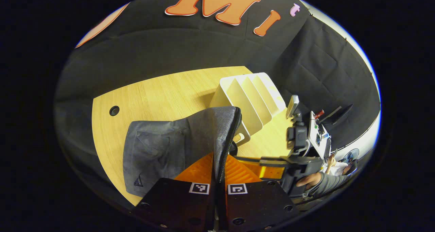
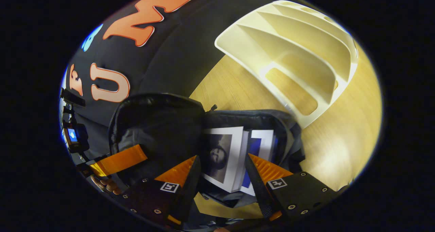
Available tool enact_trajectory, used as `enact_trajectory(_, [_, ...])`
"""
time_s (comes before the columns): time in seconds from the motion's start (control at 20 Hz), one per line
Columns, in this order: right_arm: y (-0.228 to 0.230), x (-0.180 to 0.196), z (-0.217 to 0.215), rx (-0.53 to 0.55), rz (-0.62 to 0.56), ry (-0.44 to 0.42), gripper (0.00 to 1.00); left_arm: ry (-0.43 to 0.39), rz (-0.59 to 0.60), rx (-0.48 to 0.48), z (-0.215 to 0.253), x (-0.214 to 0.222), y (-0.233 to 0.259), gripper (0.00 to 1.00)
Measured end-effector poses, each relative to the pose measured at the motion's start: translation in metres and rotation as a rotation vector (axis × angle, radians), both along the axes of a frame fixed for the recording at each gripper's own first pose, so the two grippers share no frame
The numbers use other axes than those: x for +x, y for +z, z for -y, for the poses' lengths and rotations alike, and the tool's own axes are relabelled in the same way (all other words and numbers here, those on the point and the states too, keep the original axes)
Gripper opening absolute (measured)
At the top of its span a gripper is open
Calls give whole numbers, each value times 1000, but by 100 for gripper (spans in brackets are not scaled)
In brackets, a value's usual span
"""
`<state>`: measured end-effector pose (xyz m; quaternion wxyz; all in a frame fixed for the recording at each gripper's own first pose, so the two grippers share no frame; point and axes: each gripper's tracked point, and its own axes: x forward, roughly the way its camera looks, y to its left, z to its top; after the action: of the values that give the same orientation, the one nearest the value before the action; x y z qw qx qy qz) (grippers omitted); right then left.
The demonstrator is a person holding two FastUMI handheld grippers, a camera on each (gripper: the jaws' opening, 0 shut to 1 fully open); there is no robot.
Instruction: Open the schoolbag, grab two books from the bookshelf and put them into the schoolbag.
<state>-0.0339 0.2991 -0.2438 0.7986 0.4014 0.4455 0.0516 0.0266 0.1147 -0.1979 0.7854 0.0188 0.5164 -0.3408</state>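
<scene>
Left hand-held gripper (image 1: 218, 177) pinches the schoolbag (image 1: 170, 147) flap on the bench (image 1: 163, 92); our right hand-held gripper (image 2: 221, 170), spread, straddles two books (image 2: 234, 157) inside, bookshelf (image 2: 292, 55) beside.

wall: black cloth (image 1: 176, 51) | table: light wood (image 1: 159, 96), 1 round hole (image 1: 114, 110)

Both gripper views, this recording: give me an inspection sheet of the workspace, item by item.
Surface: wooden table, with a round hole.
Job's things: grey schoolbag open; two books inside; white bookshelf slots hold nothing.
Clutter: nothing seen.
Grippers: left gripper shut on the schoolbag's zipper edge; right gripper open, fingers on either side of the books.
Cables: nothing seen.
Surroundings: black cloth wall; a person at the booth's edge.
</scene>
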Motion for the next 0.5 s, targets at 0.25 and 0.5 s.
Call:
enact_trajectory(0.25, [25, -7, 87, -166, 64, 55, 88, 47, -18, -20, 30, -25, -13, 15])
enact_trajectory(0.5, [56, 4, 165, -309, 168, 88, 89, 115, -103, -62, 71, -61, -32, 62])
